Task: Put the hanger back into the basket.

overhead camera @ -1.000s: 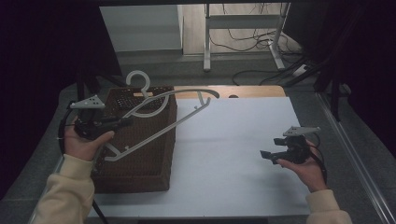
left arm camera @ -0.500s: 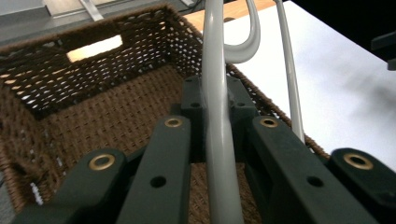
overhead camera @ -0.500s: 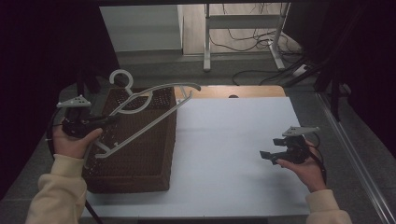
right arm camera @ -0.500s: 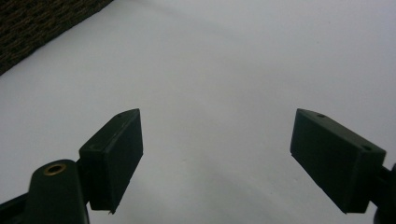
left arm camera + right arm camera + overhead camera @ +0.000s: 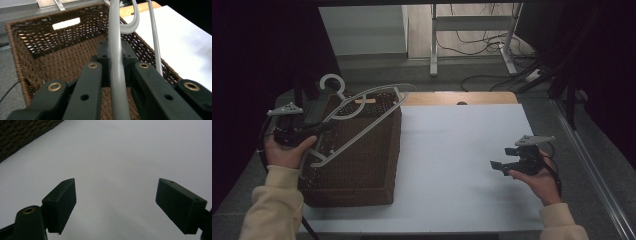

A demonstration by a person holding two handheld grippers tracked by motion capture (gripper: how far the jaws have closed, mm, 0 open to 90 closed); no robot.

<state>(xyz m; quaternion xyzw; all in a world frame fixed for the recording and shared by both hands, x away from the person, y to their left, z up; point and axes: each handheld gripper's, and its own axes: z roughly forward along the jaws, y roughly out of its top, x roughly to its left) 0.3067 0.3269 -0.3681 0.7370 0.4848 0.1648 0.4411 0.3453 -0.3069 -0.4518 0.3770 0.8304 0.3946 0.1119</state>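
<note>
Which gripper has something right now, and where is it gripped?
The left gripper is shut on the hanger, on one sloping arm below the hook, over the basket. The right gripper is open, holding nothing.

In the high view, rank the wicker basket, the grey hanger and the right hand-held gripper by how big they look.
1. Wicker basket, clearly the largest.
2. Grey hanger, long but thin, spanning most of the basket's length.
3. Right hand-held gripper, the smallest.
The hanger sits raised toward the camera, yet the order is plain.

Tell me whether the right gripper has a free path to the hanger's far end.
Probably yes: the right gripper is open and holds nothing, and bare white table lies between it and the hanger held over the basket.
</note>
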